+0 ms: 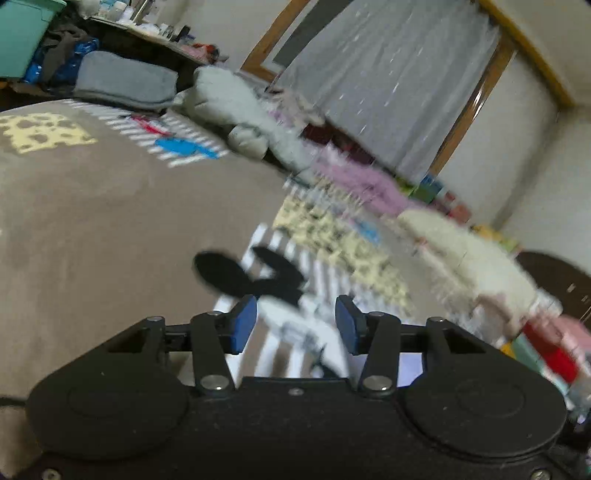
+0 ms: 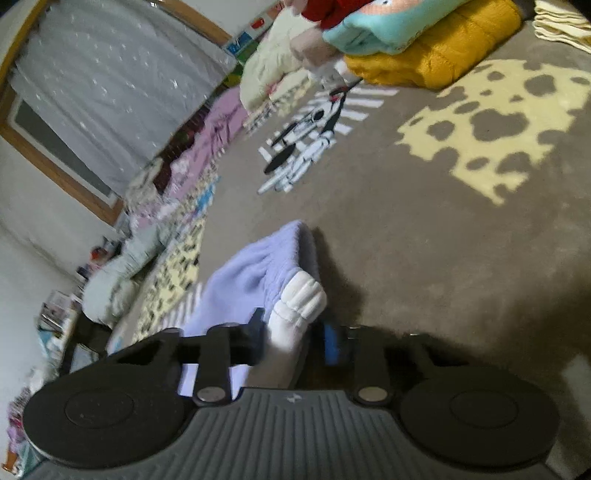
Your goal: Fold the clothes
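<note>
A lavender garment with a white ribbed cuff lies bunched on the brown patterned blanket. My right gripper is shut on the cuff, and the cloth fills the space between its blue pads. In the left wrist view, my left gripper stands open above the blanket, with nothing between its blue pads. A sliver of pale lavender cloth shows under its right finger.
Folded clothes are stacked at the blanket's far end: a mustard piece, a teal one and a cream one. Grey pillows, a pink cover and a curtained window line the far side.
</note>
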Demonstrator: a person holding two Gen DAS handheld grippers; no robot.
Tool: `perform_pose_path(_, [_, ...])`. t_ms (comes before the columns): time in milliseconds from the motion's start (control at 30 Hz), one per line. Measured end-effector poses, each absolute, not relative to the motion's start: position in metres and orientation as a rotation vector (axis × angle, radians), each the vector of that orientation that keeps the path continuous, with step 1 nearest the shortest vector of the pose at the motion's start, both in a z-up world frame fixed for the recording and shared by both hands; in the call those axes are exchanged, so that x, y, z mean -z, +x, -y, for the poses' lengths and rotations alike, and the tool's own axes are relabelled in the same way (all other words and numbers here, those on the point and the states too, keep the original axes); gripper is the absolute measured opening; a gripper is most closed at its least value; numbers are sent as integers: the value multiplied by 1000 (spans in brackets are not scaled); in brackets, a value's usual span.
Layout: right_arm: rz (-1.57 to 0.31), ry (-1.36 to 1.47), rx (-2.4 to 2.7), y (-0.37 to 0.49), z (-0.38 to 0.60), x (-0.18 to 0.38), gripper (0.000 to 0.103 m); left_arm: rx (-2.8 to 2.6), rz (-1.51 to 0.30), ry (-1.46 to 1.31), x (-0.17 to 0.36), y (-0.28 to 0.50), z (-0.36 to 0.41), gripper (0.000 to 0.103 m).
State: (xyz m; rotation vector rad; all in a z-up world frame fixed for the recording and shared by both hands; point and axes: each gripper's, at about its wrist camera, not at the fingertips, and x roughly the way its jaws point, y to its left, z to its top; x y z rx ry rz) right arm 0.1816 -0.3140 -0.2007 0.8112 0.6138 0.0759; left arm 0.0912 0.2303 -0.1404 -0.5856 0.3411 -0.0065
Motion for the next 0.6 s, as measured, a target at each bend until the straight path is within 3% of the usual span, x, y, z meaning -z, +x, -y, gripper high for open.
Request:
perform_pose_path(300, [-479, 516, -91, 173, 263, 137, 24, 29, -338, -690, 145, 90, -254, 49])
perform_pose_path(600, [-341, 19, -297, 159, 136, 82, 24, 65, -314, -783, 144, 83, -267, 52])
